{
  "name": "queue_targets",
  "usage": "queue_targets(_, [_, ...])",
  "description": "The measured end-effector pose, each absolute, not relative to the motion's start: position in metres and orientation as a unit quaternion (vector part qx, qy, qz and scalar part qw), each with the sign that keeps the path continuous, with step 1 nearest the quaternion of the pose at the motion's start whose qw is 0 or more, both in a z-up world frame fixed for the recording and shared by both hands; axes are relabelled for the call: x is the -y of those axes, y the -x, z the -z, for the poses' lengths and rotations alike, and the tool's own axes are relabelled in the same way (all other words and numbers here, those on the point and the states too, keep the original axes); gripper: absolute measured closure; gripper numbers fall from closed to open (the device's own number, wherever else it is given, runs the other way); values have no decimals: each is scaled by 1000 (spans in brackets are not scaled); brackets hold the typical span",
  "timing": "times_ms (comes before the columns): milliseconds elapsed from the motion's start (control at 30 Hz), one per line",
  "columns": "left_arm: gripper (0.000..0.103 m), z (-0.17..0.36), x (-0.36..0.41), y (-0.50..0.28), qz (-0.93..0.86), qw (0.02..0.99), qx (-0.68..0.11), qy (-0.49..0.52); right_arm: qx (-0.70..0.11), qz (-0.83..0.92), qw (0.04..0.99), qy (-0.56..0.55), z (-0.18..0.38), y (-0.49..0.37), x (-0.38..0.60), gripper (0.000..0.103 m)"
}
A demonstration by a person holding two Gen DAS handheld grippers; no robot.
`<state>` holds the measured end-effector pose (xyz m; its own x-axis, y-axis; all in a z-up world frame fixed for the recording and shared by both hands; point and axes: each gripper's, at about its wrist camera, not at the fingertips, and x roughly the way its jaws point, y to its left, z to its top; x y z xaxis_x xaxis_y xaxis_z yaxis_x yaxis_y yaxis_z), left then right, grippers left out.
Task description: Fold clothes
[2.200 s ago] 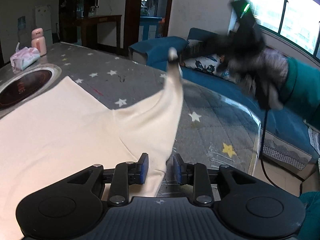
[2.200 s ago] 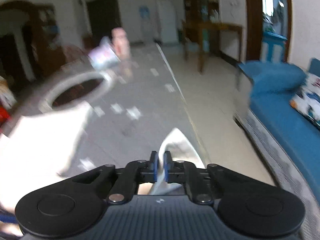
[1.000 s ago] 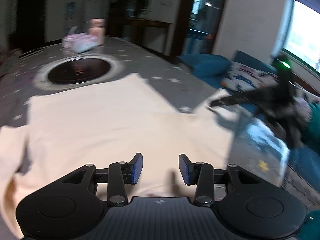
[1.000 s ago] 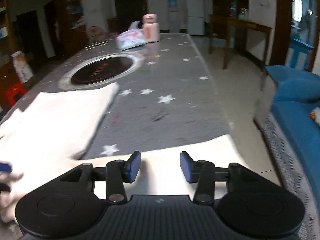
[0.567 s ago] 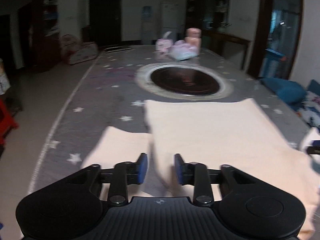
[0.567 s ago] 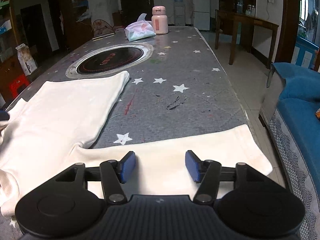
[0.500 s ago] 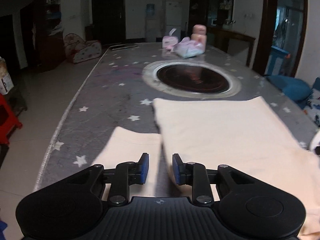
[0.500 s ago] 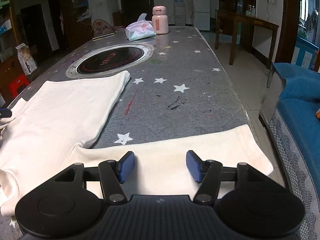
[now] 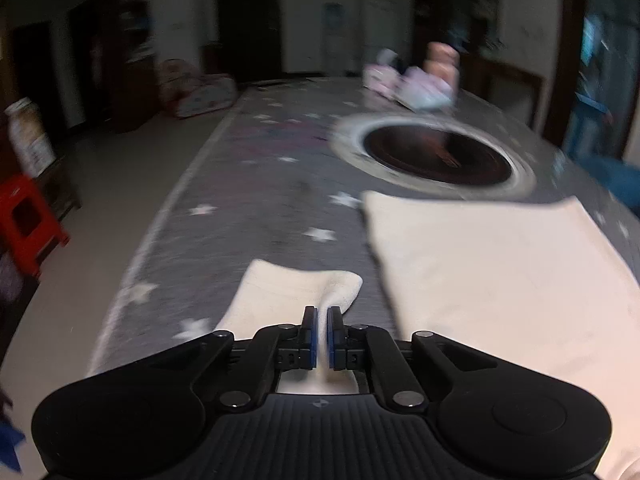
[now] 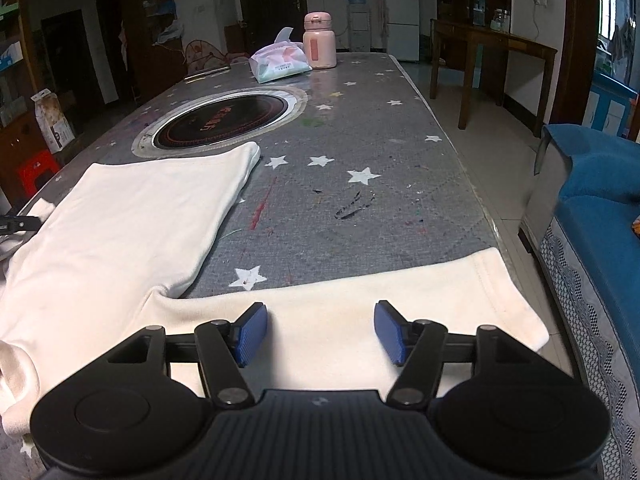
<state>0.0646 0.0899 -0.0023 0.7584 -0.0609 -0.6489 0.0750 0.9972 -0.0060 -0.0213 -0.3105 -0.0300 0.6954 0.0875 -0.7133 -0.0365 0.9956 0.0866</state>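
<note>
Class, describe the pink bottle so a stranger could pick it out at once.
Start at the round black cooktop set into the star-patterned grey table. Look past it to the far end, where the pink bottle stands upright. Beside it lies a soft white tissue pack; only the bottle is tall, rigid and pink.

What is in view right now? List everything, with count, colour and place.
T-shirt: one, cream, spread flat across the near end of the table, sleeves out to both sides.
Table: one, grey with white stars, running away from the cameras.
Cooktop: one, black, round, set into the table beyond the shirt hem.
Tissue pack: one, white and pastel, far end of the table.
Bottle: one, pink, beside the tissue pack.
Sofa: one, blue, right of the table.
Stool: one, red, on the floor left of the table.
Left tongs: black with blue pads, shut on the shirt's left sleeve.
Right tongs: black with blue pads, open over the right sleeve.
</note>
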Motion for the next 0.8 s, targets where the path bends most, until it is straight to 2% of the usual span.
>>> queue_targets(333, [98, -27, -183, 8, -68, 952, -287, 81, -387, -34, 921, -29, 31, 21, 309, 40])
queue_targets(700, [96, 3, -217, 21, -143, 927, -336, 81, -386, -31, 922, -27, 32, 20, 307, 37])
queue_targets(800, [96, -6, -199, 17, -104, 935, -329, 82, -388, -31, 921, -24, 32, 20, 306, 36])
